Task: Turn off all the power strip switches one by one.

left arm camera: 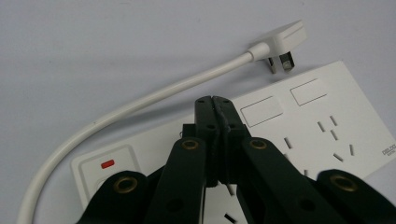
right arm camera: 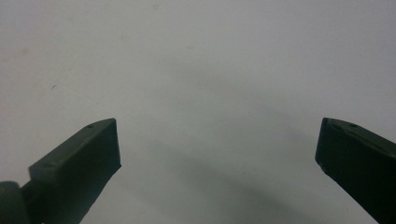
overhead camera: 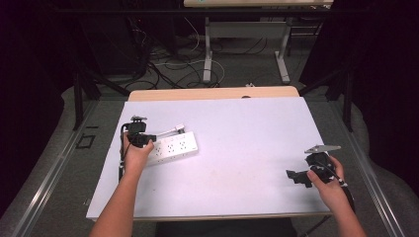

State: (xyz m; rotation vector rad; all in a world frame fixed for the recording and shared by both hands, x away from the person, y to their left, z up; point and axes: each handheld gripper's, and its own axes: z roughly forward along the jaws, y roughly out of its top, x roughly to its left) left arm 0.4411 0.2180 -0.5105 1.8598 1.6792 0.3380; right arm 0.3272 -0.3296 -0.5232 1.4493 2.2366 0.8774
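A white power strip (overhead camera: 174, 147) lies flat on the left half of the white table sheet (overhead camera: 232, 163). Its white cable (left arm camera: 140, 105) loops behind it and ends in a white plug (left arm camera: 284, 41) with bare prongs, resting on the sheet by the strip's far edge. My left gripper (overhead camera: 154, 138) hovers over the strip's switch end, jaws pressed together with nothing between them; in the left gripper view the tips (left arm camera: 215, 101) sit above the strip (left arm camera: 299, 116) near its red-marked switch (left arm camera: 108, 164). My right gripper (overhead camera: 295, 176) rests at the right side, jaws wide apart (right arm camera: 217, 147) over bare sheet.
The sheet covers a wooden table (overhead camera: 212, 93) whose far edge shows behind it. Beyond stand a desk frame (overhead camera: 244, 44) and tangled floor cables (overhead camera: 168, 66). Black curtains flank both sides. Metal rails (overhead camera: 54, 168) run along the floor at the left.
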